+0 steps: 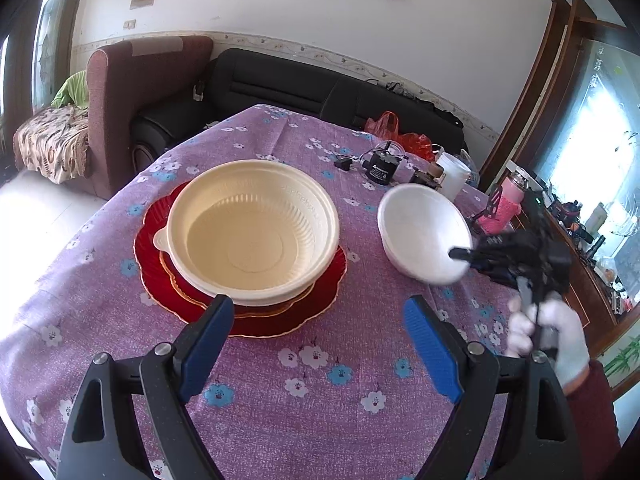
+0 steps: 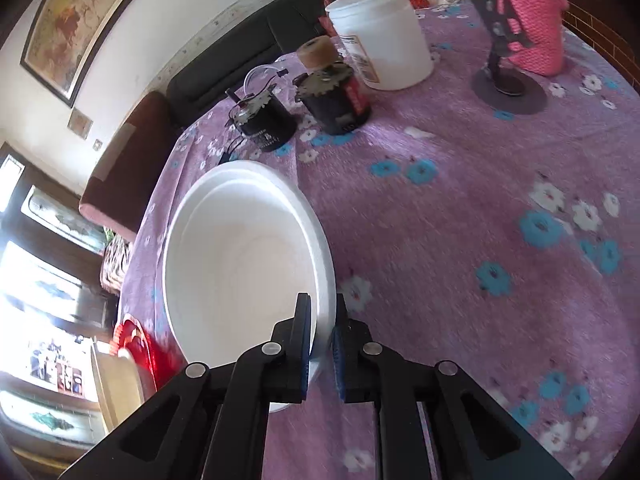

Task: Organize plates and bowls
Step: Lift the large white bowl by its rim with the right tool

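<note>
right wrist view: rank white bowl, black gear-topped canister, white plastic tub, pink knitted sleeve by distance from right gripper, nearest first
1. white bowl: rim clamped in the right gripper, just left of the fingers.
2. black gear-topped canister: mid table, beyond the bowl.
3. white plastic tub: behind the canister, near the far edge.
4. pink knitted sleeve: far right corner. Close to the tub's range; order of 3 and 4 is uncertain.

The cream bowl (image 1: 252,228) hides most of the red plates (image 1: 320,312) beneath.
</note>
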`<state>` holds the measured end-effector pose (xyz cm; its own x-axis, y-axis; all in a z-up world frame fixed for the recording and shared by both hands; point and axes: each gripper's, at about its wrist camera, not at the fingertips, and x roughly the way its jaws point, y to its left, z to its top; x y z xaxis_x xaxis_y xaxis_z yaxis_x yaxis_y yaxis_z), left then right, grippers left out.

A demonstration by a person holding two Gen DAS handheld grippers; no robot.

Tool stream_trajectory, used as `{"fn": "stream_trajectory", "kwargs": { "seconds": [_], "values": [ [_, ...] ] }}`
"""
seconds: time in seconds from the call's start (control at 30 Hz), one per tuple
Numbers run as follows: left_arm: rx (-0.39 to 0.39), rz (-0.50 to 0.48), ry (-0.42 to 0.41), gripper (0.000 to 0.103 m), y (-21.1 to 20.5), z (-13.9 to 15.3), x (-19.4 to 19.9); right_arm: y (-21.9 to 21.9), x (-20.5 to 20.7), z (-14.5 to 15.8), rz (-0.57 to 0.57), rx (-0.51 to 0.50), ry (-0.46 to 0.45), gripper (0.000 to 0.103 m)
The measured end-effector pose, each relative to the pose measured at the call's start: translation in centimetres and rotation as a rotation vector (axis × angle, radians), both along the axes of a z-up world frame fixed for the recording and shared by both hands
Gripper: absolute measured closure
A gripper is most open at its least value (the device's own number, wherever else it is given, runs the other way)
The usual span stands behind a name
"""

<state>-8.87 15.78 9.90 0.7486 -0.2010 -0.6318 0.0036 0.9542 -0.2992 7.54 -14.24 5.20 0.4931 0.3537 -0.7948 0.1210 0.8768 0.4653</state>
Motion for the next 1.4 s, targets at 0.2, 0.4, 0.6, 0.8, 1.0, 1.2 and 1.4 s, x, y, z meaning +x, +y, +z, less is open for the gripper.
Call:
{"fn": "stream_trajectory", "kwargs": {
  "seconds": [0.2,0.4,0.6,0.8,1.0,1.2,1.4],
  "values": [
    [0.003,-0.031,-0.004,0.017,-1.5,0.2,-0.4,-3.0,-7.1,-0.6,0.114,0.014,0.034,0.093],
    [0.009,-0.085,0.022,0.017,-4.4,-0.3,-0.4,-4.6,-10.6,0.2,0.107,-0.015,-0.043,0.087],
    [0.051,-0.092,0.017,0.017,-6.1,0.2,-0.5,-4.3,-10.1,0.9,0.043,-0.048,-0.131,0.067],
    [0.048,-0.133,0.067,0.017,-7.7,-0.3,1.2,-5.1,-9.2,-0.2,-0.045,-0.056,-0.211,0.067],
    [0.009,-0.157,0.154,0.017,-10.2,-2.1,5.5,-6.2,-9.5,-0.1,-0.078,-0.108,-0.246,0.067],
    [0.001,-0.179,0.234,0.017,-12.6,-4.0,9.4,-5.8,-9.8,-0.2,-0.063,-0.118,-0.259,0.067],
    [-0.057,-0.175,0.313,0.017,-14.4,-5.4,13.9,-4.8,-9.8,-0.5,-0.038,-0.144,-0.254,0.067]
  ]
}}
